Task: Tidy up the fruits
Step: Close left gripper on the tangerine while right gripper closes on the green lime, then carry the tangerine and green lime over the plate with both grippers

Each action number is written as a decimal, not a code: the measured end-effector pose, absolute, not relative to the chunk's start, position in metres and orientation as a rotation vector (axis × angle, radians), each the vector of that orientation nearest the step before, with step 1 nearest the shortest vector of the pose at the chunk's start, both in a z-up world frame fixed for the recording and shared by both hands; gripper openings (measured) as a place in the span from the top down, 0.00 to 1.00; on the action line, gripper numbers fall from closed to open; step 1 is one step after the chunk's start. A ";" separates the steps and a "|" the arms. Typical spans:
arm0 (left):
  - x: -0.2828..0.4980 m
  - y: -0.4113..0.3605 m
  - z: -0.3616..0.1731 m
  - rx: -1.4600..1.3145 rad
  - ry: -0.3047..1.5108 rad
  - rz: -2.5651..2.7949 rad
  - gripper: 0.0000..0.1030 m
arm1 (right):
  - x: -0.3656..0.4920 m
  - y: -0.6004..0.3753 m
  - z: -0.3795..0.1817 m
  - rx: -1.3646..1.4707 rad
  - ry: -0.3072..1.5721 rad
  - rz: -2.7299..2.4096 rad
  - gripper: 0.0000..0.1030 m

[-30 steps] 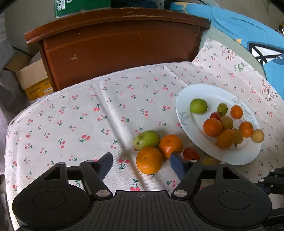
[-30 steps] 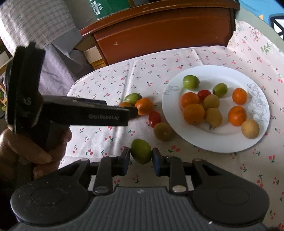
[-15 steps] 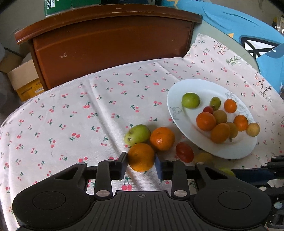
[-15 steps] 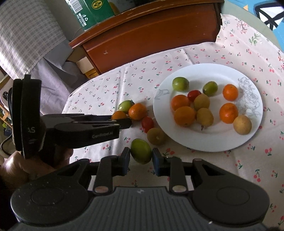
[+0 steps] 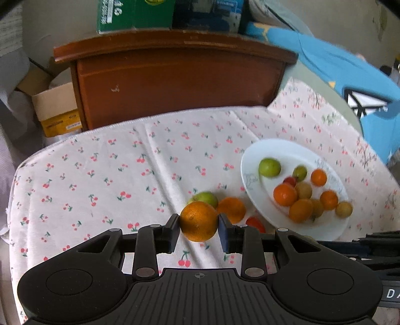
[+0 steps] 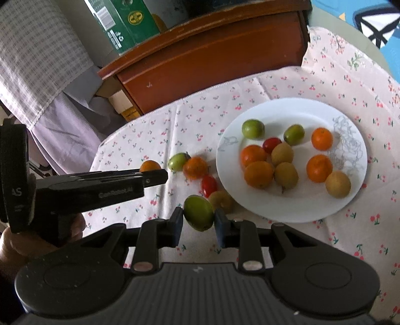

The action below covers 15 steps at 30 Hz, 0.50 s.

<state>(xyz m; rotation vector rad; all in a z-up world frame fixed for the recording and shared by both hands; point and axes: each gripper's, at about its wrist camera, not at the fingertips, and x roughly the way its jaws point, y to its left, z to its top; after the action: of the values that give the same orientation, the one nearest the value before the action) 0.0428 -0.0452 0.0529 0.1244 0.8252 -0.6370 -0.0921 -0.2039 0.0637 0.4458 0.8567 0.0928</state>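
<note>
My left gripper (image 5: 199, 226) is shut on an orange (image 5: 198, 221) and holds it above the cherry-print cloth. My right gripper (image 6: 197, 220) is shut on a green fruit (image 6: 199, 212), lifted near the plate's left rim. A white plate (image 5: 252, 175) (image 6: 355, 200) holds several oranges, green and yellowish fruits and a red one. Loose on the cloth are a green pear-like fruit (image 5: 205, 198) (image 6: 177, 162), an orange (image 5: 231, 209) (image 6: 195, 168), a red tomato (image 5: 255, 223) (image 6: 208, 185) and a yellowish fruit (image 6: 221, 201). The left gripper also shows in the right wrist view (image 6: 160, 176).
A brown wooden headboard (image 5: 175, 80) stands behind the table's far edge. A cardboard box (image 5: 53, 107) sits at the far left, green cartons (image 5: 132, 15) on top of the headboard. A blue cloth (image 5: 350, 82) lies at the right.
My left gripper closed on the orange and lifted it off the cloth. My right gripper, still holding the green fruit, rose and moved a little toward the plate.
</note>
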 end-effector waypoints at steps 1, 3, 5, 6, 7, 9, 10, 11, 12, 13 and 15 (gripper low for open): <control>0.042 -0.045 0.056 0.118 0.817 -0.636 0.71 | -0.092 -0.205 0.066 0.447 0.849 0.091 0.74; 0.042 -0.046 0.061 0.107 0.801 -0.637 0.71 | -0.092 -0.209 0.071 0.452 0.831 0.085 0.74; 0.042 -0.047 0.066 0.092 0.791 -0.638 0.71 | -0.091 -0.215 0.077 0.460 0.808 0.075 0.74; 0.042 -0.047 0.068 0.085 0.787 -0.639 0.71 | -0.091 -0.218 0.080 0.465 0.796 0.069 0.74; 0.042 -0.048 0.071 0.079 0.783 -0.640 0.71 | -0.091 -0.221 0.083 0.469 0.785 0.061 0.74; 0.042 -0.050 0.075 0.069 0.775 -0.646 0.71 | -0.091 -0.230 0.091 0.477 0.757 0.041 0.74; 0.042 -0.051 0.077 0.063 0.771 -0.650 0.71 | -0.091 -0.234 0.095 0.481 0.743 0.030 0.74; 0.042 -0.053 0.079 0.056 0.768 -0.655 0.71 | -0.091 -0.239 0.099 0.486 0.729 0.019 0.74; 0.042 -0.055 0.081 0.050 0.764 -0.660 0.71 | -0.091 -0.244 0.102 0.492 0.715 0.007 0.74; 0.041 -0.057 0.083 0.047 0.759 -0.663 0.71 | -0.091 -0.249 0.106 0.499 0.703 -0.006 0.74; 0.040 -0.062 0.087 0.045 0.743 -0.671 0.71 | -0.091 -0.259 0.111 0.517 0.683 -0.033 0.74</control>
<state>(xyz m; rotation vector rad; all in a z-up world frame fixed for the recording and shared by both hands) 0.0402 -0.0618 0.0873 0.0454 0.7432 -0.6715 -0.0913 -0.2591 0.1107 0.5173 0.6827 -0.0334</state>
